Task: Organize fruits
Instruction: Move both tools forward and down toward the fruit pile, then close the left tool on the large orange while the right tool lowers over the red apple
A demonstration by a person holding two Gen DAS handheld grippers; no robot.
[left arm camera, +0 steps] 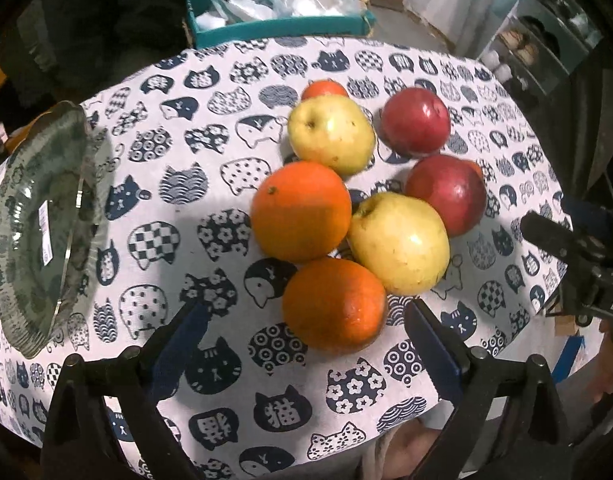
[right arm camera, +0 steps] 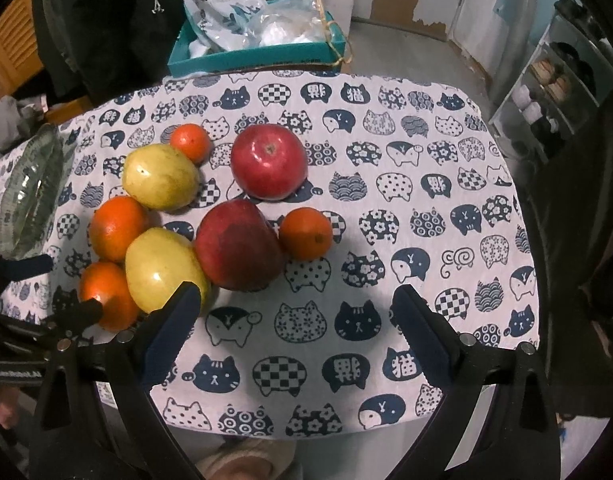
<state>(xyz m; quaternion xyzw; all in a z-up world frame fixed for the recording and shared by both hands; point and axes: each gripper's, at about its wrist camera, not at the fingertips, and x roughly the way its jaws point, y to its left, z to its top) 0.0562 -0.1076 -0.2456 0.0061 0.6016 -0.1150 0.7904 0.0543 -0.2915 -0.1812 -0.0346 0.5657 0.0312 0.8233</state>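
A cluster of fruit lies on the cat-print tablecloth (left arm camera: 210, 184). In the left wrist view the nearest orange (left arm camera: 333, 305) sits just ahead of my open left gripper (left arm camera: 302, 332), with a second orange (left arm camera: 301, 211), two yellow apples (left arm camera: 399, 243) (left arm camera: 331, 133) and two red apples (left arm camera: 446, 194) (left arm camera: 415, 121) behind. My right gripper (right arm camera: 294, 320) is open and empty, just short of the near red apple (right arm camera: 239, 245). A small orange (right arm camera: 305, 233) lies beside that apple. A glass plate (left arm camera: 38, 232) lies at the table's left.
A teal box (right arm camera: 258, 60) with plastic bags stands beyond the table's far edge. A shelf unit (right arm camera: 554, 88) stands at the right. The right gripper's body (left arm camera: 578, 256) shows at the right of the left wrist view. The left gripper's fingers (right arm camera: 82, 312) show at left in the right wrist view.
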